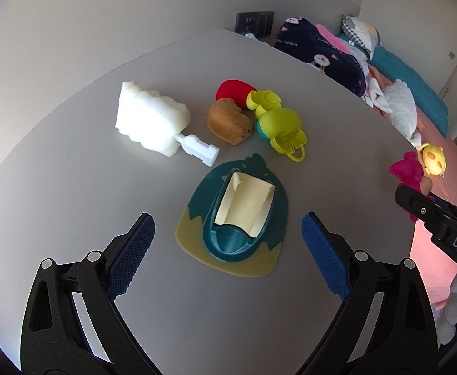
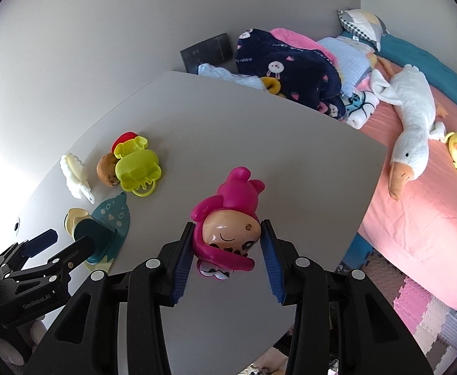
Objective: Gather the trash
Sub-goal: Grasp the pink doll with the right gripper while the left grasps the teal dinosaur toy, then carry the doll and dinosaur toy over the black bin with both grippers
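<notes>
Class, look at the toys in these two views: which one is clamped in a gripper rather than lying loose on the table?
The pink doll figure, pinched between the right gripper pads. The brown plush and lime-green toy lie free on the table.

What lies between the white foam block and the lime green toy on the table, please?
A brown plush toy sits between the white foam block and the lime green toy, with a red object just behind it. The left wrist view shows this best.
</notes>
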Available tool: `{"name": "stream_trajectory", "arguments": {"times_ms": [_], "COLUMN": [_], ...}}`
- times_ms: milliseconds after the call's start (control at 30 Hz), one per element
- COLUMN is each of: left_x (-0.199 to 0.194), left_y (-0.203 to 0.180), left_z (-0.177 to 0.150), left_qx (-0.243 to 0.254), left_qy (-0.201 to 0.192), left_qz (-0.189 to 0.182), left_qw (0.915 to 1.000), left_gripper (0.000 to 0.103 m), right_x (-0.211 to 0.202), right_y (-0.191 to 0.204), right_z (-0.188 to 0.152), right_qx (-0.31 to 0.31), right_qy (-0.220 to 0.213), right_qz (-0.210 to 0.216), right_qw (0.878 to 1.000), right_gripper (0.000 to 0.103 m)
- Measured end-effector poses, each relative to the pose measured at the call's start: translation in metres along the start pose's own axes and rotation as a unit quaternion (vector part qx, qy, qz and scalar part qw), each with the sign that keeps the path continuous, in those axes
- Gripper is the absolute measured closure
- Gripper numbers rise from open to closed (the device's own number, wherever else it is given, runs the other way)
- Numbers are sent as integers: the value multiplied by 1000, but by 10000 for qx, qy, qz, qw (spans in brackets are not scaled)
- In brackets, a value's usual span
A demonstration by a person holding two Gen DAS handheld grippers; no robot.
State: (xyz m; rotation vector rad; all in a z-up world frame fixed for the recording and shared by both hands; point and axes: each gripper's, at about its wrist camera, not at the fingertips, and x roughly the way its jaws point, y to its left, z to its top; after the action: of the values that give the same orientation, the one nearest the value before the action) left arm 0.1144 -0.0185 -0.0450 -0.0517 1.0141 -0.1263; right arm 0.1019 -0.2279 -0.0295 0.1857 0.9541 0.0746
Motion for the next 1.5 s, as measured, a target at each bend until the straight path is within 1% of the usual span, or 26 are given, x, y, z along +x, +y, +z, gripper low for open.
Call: {"name": "stream_trajectory", "arguments": {"times_ms": [100,167,200,233,267,300,333,367,400,600,867,1100,1500], "left_x": [4,8,11,13,16,17,20,22,21,17,-1,-11,-26], "left_y": [-5,-9,-11,-12,-12,-12,-12,-11,-11,-14,-27,-49,-96], "left_z": [4,5,6,7,7,7,7,6,5,3,6,5,-1], "left_qx": [74,169,207,223,221,206,181,146,155,102,216,353,760], "left_qy": [-90,-94,-67,-44,-13,25,81,111,60,42,-151,-242,-354], "left_qz": [22,67,94,114,108,68,15,37,60,10,-46,-191,-492], "left_qw": [9999,9998,9997,9997,9997,9998,9998,9998,9998,9999,9996,9989,9953], "left_gripper": [12,18,20,26,34,41,54,60,63,63,63,63,63], "right_x": [-7,-11,-13,-14,-16,-18,-20,-22,-24,-33,-47,-64,-95], "right_y": [-11,-17,-21,-23,-26,-28,-30,-33,-34,-41,-47,-62,-91], "right_z": [0,0,0,0,0,0,0,0,0,-3,-8,-18,-38], "right_qx": [83,140,178,202,226,249,264,283,298,353,418,531,760], "right_qy": [-32,-59,-80,-93,-107,-129,-149,-167,-181,-263,-393,-493,-657], "right_qz": [-60,-100,-128,-146,-164,-178,-191,-203,-208,-241,-232,-277,-445], "right_qw": [9999,9998,9997,9996,9996,9994,9994,9993,9992,9987,9981,9970,9940], "right_gripper": [59,59,59,59,59,59,59,59,59,59,59,59,59]}}
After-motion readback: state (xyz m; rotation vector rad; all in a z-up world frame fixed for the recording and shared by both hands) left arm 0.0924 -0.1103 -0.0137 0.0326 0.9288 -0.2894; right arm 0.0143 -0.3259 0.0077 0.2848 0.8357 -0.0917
